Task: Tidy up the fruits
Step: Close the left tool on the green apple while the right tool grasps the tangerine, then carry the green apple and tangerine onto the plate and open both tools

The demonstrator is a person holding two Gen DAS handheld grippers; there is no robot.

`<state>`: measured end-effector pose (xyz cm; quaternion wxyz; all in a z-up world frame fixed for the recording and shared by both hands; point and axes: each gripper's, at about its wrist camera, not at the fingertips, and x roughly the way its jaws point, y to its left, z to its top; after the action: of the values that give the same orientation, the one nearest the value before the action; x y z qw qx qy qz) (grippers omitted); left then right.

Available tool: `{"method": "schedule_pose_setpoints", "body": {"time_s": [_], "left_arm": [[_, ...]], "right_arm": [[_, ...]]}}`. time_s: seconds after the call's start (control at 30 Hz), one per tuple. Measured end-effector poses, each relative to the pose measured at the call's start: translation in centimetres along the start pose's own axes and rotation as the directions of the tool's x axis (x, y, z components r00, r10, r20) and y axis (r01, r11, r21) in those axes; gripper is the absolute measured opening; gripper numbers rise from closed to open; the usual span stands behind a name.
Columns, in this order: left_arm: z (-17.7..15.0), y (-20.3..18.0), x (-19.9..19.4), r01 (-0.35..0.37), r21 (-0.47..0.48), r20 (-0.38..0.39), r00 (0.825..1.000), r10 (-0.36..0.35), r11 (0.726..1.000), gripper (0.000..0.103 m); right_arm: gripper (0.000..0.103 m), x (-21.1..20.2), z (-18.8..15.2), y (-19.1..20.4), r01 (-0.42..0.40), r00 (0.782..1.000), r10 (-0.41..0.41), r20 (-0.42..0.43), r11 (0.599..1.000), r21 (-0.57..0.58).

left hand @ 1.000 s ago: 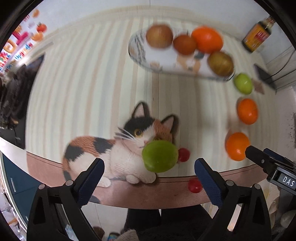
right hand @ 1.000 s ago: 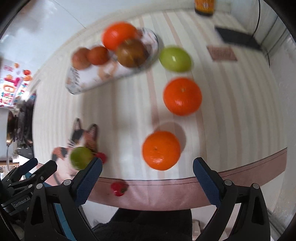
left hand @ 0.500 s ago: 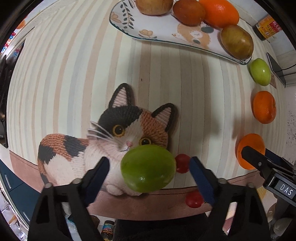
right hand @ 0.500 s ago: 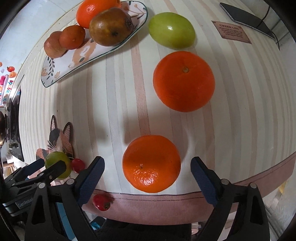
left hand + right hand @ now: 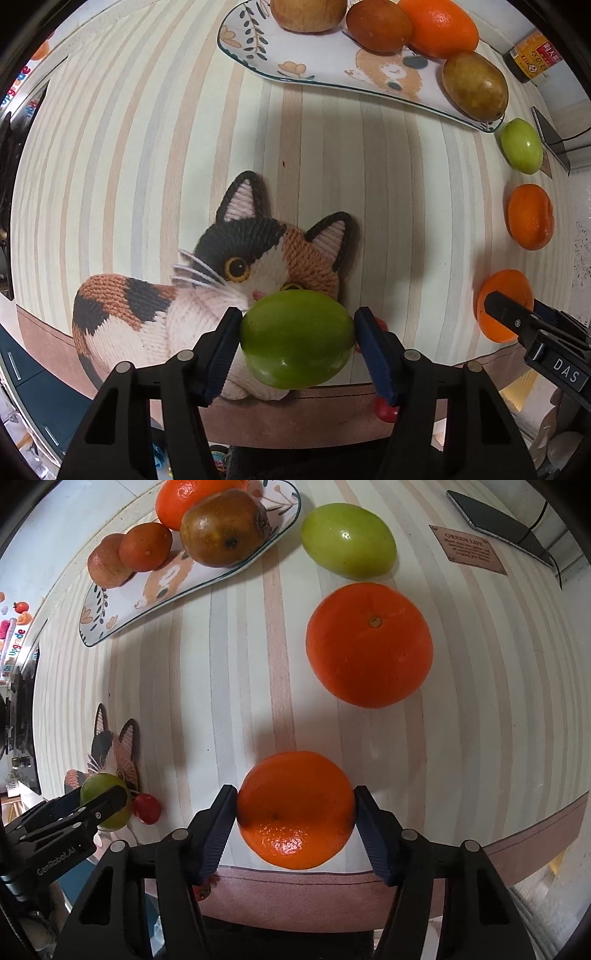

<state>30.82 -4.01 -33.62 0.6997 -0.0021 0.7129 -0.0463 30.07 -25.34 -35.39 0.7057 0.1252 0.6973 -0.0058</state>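
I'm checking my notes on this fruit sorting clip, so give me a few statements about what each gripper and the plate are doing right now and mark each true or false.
1. The left gripper has its pads against a green fruit. True.
2. The right gripper is closing on a green fruit. False: an orange sits between its pads.
3. The plate holds no fruit. False: it carries four, among them a brown pear.
4. A second orange and a second green fruit lie on the mat off the plate. True.
5. The mat shows a cat. True.
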Motion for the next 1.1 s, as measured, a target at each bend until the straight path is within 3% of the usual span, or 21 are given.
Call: {"method": "schedule_pose_setpoints", "body": {"time_s": [0.3, 0.43, 0.57, 0.73, 0.83, 1.1], "left_arm": [[2.6, 1.6, -5.6, 0.087, -0.03, 0.084, 0.993, -0.084, 0.996, 0.06], [5.9, 2.3, -9.4, 0.146, -0.043, 0.141, 0.98, -0.139, 0.988, 0.06], [10.5, 3.6, -11.1, 0.181, -0.078, 0.167, 0.972, -0.166, 0.98, 0.06], [15.5, 5.0, -9.5, 0.201, -0.133, 0.129, 0.974, -0.184, 0.971, 0.06], [16.7, 5.2, -7.7, 0.201, -0.157, 0.084, 0.978, -0.19, 0.967, 0.06], [18.1, 4.4, -4.8, 0.176, -0.148, -0.004, 0.984, -0.178, 0.973, 0.061]], "right_arm": [[0.066, -3.2, 1.2, 1.4, -0.088, 0.995, 0.089, 0.049, 0.996, -0.026], [0.066, -5.7, 3.7, 3.6, -0.153, 0.983, 0.158, 0.095, 0.987, -0.053], [0.066, -7.0, 7.2, 7.2, -0.167, 0.974, 0.179, 0.139, 0.982, -0.093], [0.066, -6.6, 12.2, 10.3, -0.141, 0.976, 0.159, 0.149, 0.982, -0.128], [0.066, -5.5, 14.6, 11.8, -0.114, 0.982, 0.134, 0.134, 0.982, -0.149], [0.066, -2.5, 16.2, 13.1, -0.09, 0.992, 0.104, 0.076, 0.981, -0.174]]}}
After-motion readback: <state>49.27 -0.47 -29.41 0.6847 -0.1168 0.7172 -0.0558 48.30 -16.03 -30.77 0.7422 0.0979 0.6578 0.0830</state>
